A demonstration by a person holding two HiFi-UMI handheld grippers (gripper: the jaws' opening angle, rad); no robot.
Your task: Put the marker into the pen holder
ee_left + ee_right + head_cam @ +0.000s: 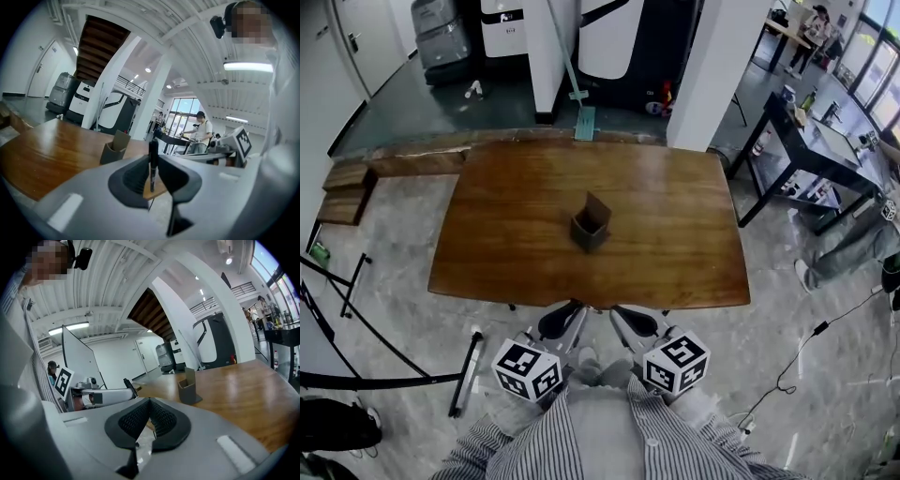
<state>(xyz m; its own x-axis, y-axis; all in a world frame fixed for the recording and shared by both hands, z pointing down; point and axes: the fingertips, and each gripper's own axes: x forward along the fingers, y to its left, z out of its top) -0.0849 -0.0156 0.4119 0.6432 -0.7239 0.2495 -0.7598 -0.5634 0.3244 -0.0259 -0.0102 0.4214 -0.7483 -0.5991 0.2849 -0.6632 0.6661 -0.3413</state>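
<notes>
A dark pen holder [591, 225] stands upright near the middle of the wooden table [506, 244]. Both grippers hover at the table's near edge, well short of it. My left gripper [570, 314] is shut on a black marker [153, 150], which stands upright between its pads, its tip poking above the jaws. In the left gripper view the pen holder [115, 147] lies ahead and to the left. My right gripper [626, 317] is shut with nothing between its pads [140, 416]. From the right gripper view the pen holder [189, 387] sits ahead, and the left gripper [101, 395] is alongside.
A black table [811, 155] with bottles stands to the right, with people beside it. Machines [441, 37] and white pillars [717, 66] line the far side. Wooden steps [347, 187] lie at left. Black stand legs [356, 281] and a cable [811, 337] cross the floor.
</notes>
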